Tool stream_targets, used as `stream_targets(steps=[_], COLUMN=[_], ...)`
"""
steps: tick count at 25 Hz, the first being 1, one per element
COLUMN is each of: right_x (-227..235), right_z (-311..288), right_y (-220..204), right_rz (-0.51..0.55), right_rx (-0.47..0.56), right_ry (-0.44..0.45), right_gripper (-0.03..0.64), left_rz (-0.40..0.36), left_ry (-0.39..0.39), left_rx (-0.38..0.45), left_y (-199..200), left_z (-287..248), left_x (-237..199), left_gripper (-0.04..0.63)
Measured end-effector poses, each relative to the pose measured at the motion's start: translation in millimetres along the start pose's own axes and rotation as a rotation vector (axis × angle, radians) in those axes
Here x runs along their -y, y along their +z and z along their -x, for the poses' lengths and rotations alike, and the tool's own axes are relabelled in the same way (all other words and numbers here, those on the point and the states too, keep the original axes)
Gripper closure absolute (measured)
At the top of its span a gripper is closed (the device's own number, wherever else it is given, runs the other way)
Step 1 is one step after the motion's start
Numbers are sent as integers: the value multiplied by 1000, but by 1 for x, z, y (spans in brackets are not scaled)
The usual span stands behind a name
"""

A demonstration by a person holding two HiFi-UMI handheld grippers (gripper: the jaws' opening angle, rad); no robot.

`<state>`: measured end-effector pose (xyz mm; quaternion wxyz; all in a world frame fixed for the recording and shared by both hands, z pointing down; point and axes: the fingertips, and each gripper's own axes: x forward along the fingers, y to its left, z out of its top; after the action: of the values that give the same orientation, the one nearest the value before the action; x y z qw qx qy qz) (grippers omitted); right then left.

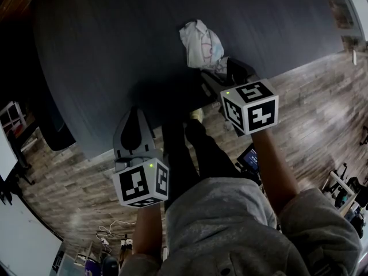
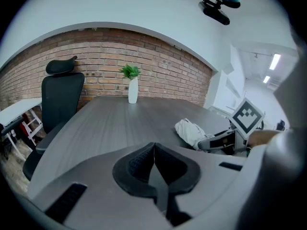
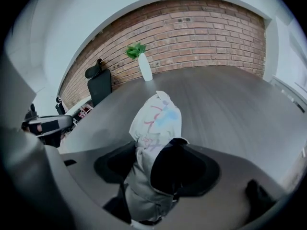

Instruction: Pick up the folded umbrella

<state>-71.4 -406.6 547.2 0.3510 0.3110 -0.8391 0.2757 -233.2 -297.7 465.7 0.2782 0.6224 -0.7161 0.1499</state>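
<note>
1. White cloth, crumpled and printed with faint pink and blue marks, forms the umbrella (image 3: 154,123), a soft, bunched bundle that tapers toward its far end.
2. The right gripper (image 3: 148,176) grips the near end of that bundle. Its black pads press in from both sides, and the fabric bulges up between them.
3. The umbrella sits over the table (image 2: 105,123), close to the edge nearest the person. It seems to rest on the top, though no view shows the underside.
4. The table is dark grey and matte, with a fine streaky grain and a rounded rim.
5. The left gripper (image 2: 154,162) has its ribbed black pads meeting at the tips with nothing between them. It hangs by the table's near edge, well to the left of the umbrella.
6. A slim white vase (image 2: 133,91) with green leaves stands at the far end of the table, in front of a red brick wall (image 2: 163,71). A black chair (image 2: 60,99) with a headrest stands at the table's left side.
7. The umbrella's handle end is buried between the right pads and cannot be seen. In the head view, shadow swallows the right gripper's jaws. The floor (image 1: 322,108) there is wood plank.
</note>
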Motion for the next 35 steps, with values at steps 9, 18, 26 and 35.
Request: stream_targets(steps=[9,18,26,35], right_x=[-1,-2,-3,-7], right_z=[-9,-12,-7,19], right_y=[-3,-6,-4,4], right_rz=[59,46,11,-139], right_rx=[-80,-147,-92,36], right_ry=[-45,-3,45,91], right_gripper=[359,359,360,364], left_rz=[21,27,10,9], left_ry=[-5,-31,-37,-33], left_rx=[-12,-7,3,24], left_y=[-3,0,4,10], left_z=[-3,-6,0,14], left_x=[0,9,11,7], left_gripper=[581,581,581,581])
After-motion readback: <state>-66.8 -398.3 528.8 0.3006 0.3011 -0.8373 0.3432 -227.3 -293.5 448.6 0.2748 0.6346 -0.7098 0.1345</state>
